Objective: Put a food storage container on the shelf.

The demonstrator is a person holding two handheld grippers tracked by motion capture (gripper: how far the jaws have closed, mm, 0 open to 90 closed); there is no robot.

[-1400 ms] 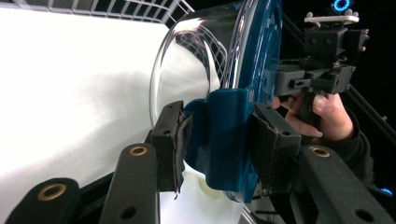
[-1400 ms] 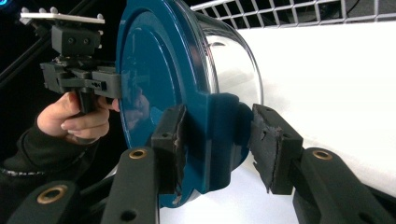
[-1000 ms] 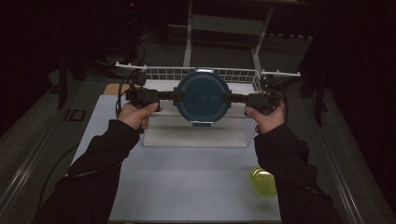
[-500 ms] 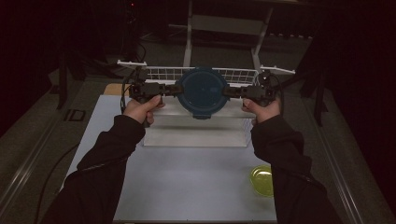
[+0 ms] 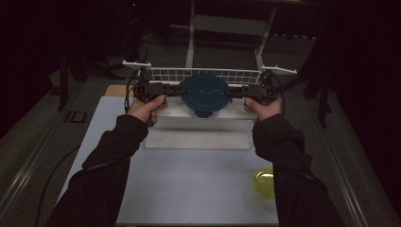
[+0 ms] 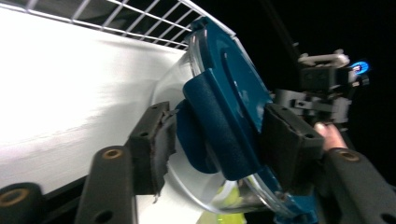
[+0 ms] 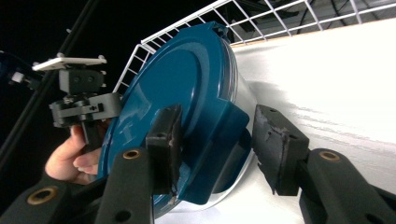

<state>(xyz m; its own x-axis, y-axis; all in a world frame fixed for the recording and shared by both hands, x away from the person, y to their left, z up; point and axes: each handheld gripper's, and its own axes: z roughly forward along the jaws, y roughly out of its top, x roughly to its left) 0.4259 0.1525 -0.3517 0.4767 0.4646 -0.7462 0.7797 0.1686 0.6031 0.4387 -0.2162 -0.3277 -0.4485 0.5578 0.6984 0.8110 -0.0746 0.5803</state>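
Blue-lidded clear container (image 5: 204,96) in white wire basket (image 5: 239,75); left gripper (image 5: 176,88) jaws just opening, spread around lid latch; right gripper (image 5: 234,90) likewise spread, pads off.

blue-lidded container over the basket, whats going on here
A person has a two-jaw gripper in each hand at either side of a round clear container with a blue lid, low in the white wire basket. The left gripper and right gripper each straddle a lid clip; both have just been opening, with gaps showing at the pads. A yellow-green bowl sits near the table's front edge.
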